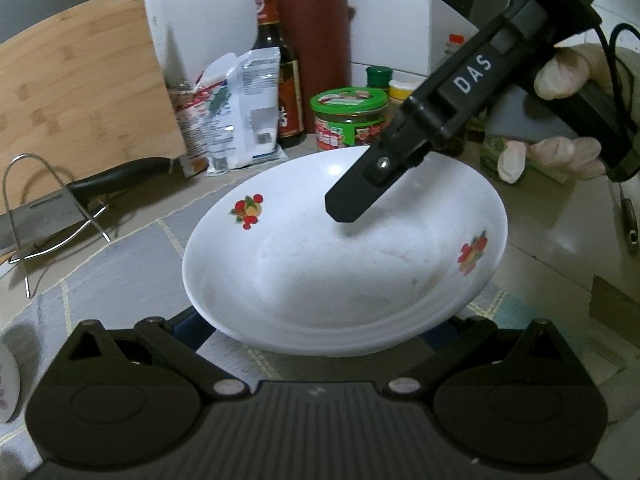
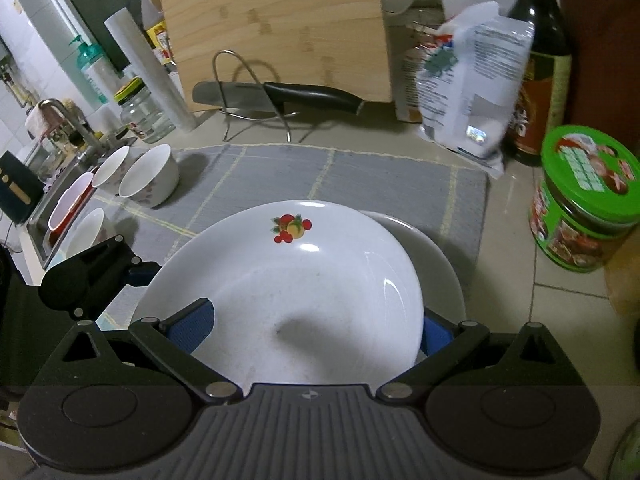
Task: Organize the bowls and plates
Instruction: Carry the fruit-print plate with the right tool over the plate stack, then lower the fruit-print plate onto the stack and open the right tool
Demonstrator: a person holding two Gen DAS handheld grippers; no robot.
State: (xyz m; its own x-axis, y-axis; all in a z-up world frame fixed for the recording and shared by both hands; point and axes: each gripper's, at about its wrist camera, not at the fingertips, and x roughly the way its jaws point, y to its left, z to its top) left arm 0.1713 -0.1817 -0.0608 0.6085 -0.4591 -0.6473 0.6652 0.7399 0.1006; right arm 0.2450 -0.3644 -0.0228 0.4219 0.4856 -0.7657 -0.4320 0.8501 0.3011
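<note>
fruit-print plate (image 2: pixel 288 296) tilted, over second plate (image 2: pixel 440 264) on grey mat (image 2: pixel 360 176) | right gripper (image 2: pixel 308 328) grasping its near rim | left gripper (image 1: pixel 320 320) at opposite rim, grip unclear | bowls (image 2: pixel 136 176) left, worktop (image 2: pixel 540 300)

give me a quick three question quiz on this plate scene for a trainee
1. True or false: the fruit-print plate has food on it.
2. In the right wrist view, what shows from under that plate's right edge? A) a second white plate B) a red bowl C) a folded towel
3. Fill in: the jar standing right of the grey mat has a ____ lid.

Key: 1 false, it is empty. 2 A. 3 green.
</note>
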